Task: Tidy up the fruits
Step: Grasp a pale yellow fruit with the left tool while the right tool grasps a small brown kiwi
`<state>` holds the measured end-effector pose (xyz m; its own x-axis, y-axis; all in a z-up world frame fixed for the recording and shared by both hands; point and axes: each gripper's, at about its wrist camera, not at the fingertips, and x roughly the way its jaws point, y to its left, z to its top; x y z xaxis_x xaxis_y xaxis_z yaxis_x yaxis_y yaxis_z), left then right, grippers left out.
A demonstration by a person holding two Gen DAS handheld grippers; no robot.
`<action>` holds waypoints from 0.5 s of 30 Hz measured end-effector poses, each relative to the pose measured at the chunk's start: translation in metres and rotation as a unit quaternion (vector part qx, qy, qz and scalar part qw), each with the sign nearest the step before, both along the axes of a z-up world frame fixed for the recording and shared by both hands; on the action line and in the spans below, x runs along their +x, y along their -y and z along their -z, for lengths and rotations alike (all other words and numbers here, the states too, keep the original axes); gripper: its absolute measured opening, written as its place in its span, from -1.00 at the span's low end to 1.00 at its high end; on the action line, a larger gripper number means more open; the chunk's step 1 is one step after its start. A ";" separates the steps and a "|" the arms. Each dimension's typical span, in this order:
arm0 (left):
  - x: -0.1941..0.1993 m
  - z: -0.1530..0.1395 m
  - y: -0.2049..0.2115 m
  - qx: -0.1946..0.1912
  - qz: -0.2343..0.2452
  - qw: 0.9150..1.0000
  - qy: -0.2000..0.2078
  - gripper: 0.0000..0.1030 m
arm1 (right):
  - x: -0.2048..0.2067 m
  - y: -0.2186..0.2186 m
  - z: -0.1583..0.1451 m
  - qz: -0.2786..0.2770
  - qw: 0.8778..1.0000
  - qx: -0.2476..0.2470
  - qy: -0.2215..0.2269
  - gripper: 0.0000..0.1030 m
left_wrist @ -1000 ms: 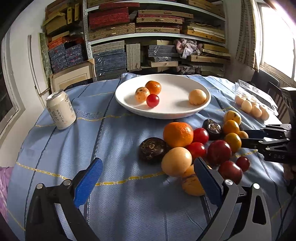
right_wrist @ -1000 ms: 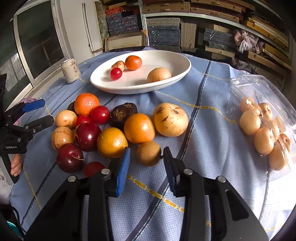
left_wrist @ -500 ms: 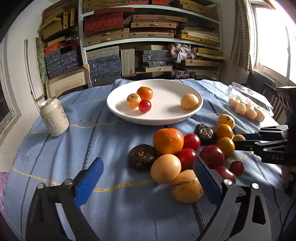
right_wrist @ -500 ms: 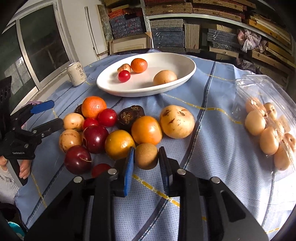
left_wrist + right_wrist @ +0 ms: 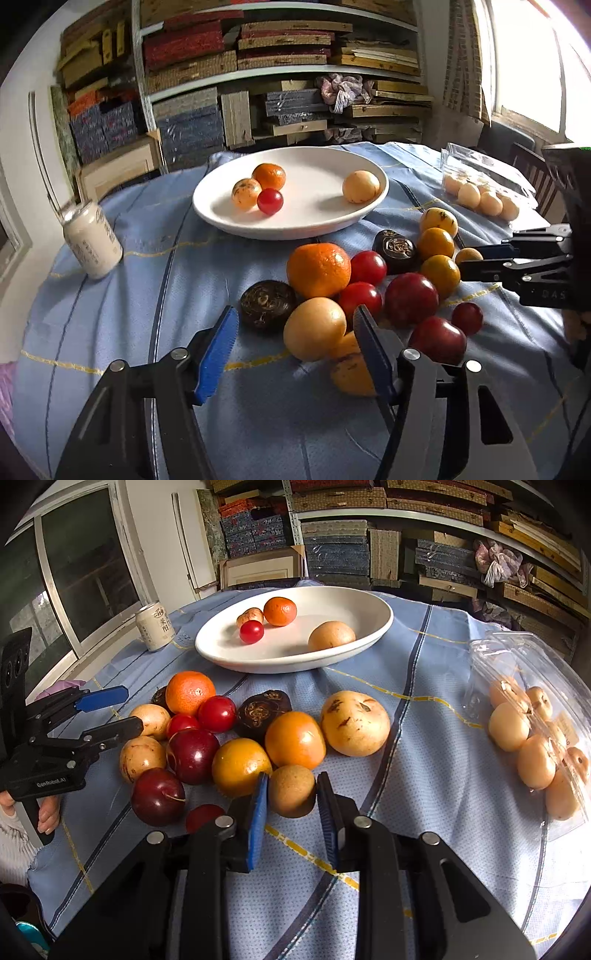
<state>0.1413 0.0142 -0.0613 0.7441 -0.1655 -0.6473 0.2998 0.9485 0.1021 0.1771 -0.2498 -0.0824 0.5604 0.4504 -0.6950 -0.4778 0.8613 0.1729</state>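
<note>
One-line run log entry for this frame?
right tongs: shut on brown fruit | left tongs: closing around pale yellow fruit | plate: four fruits

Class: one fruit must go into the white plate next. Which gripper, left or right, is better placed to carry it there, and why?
Right. The right gripper is already shut on the small brown fruit, ready to lift. The left gripper is closing around the pale yellow fruit, its pads not yet pressing.

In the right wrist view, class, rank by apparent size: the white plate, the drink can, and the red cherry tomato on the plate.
1. White plate, by far the largest.
2. Drink can.
3. Cherry tomato, smallest.
All three lie similarly far away, so the order seems reliable.
</note>
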 end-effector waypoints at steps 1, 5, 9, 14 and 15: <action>0.001 0.001 0.003 0.006 0.003 1.000 0.004 0.24 | 0.000 0.000 0.000 0.000 1.000 0.000 -0.001 -0.50; 0.011 0.003 0.004 -0.017 0.015 0.999 -0.022 0.10 | 0.001 0.000 0.001 0.001 1.000 0.001 -0.004 -0.50; 0.027 0.006 -0.012 -0.094 0.022 0.992 -0.086 -0.13 | 0.001 0.000 0.001 0.001 1.000 0.002 -0.007 -0.49; 0.039 0.014 -0.032 -0.164 0.023 0.975 -0.146 -0.22 | 0.001 -0.001 0.002 0.001 1.000 0.003 -0.007 -0.49; 0.040 0.015 -0.036 -0.174 0.024 0.972 -0.156 -0.22 | 0.001 0.000 0.002 0.001 1.000 0.003 -0.008 -0.49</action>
